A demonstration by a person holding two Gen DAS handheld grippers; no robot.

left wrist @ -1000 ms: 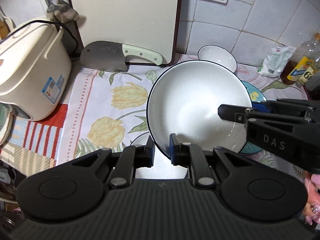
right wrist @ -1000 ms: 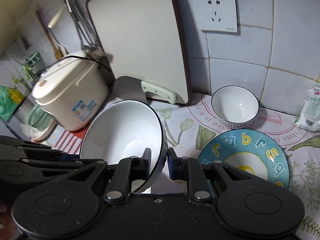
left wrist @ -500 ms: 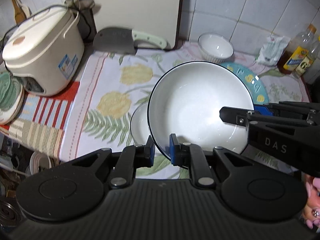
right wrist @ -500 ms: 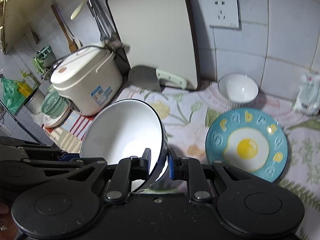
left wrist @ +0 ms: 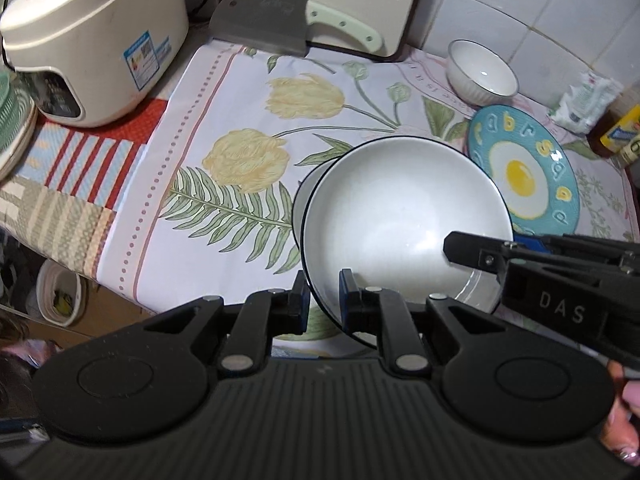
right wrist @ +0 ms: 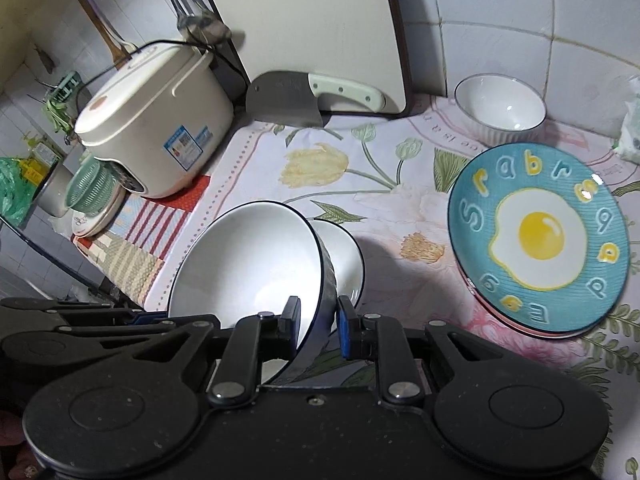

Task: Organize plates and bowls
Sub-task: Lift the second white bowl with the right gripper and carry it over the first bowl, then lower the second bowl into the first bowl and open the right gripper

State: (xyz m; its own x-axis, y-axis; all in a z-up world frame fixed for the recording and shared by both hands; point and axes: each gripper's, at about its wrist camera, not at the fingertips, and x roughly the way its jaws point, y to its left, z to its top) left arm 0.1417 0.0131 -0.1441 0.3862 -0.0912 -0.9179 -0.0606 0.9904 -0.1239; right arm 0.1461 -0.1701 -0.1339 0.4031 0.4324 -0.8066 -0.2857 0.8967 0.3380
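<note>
Both grippers clamped on the big bowl

My left gripper (left wrist: 323, 296) and right gripper (right wrist: 316, 326) each pinch the bowl's (left wrist: 400, 224) rim, lower centre of frame; it hangs tilted just above a second bowl (right wrist: 344, 256), whose rim peeks out directly behind it.
</note>
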